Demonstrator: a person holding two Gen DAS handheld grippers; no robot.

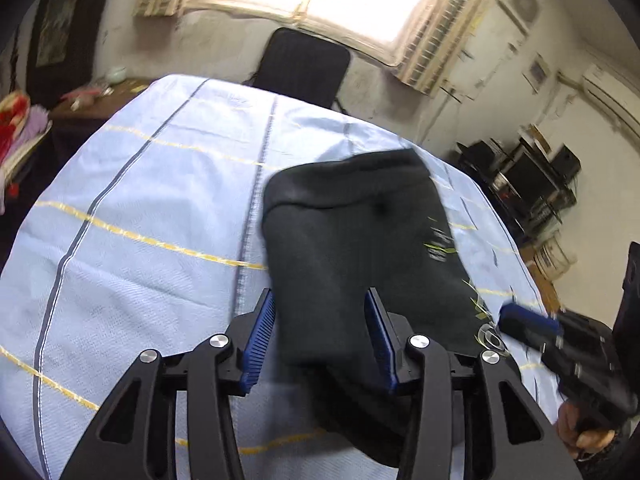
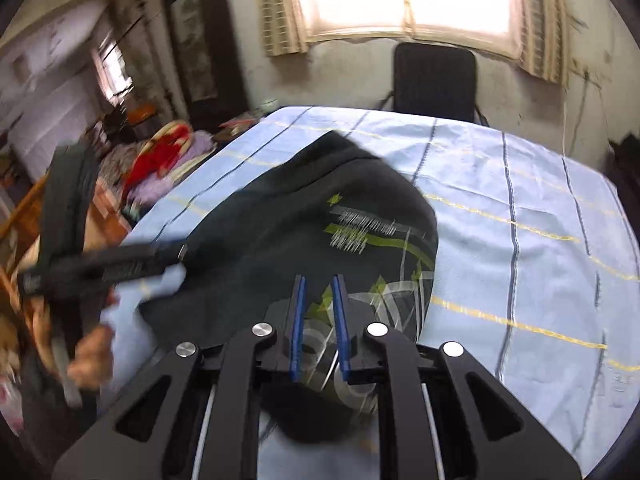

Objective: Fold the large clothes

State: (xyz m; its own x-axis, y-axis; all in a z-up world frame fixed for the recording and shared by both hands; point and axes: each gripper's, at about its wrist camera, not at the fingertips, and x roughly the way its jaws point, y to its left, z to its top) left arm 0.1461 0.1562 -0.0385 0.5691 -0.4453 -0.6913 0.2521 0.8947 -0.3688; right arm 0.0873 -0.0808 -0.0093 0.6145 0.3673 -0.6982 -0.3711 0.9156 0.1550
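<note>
Dark, one folded garment [image 1: 352,240] on one striped sheet [image 1: 140,200] — left tool [image 1: 322,336] spread, right tool [image 2: 320,328] narrowly parted.

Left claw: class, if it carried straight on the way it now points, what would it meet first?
Most likely the dark garment, which already lies between the open fingers of the left claw and stretches ahead over the blue striped cloth. Depth is unclear, so it may skim just above the fabric.

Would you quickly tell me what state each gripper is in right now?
Left gripper: open, jaws wide apart over the dark garment, gripping nothing.
Right gripper: jaws narrowly apart over the garment's printed part; whether they pinch it cannot be told.
</note>
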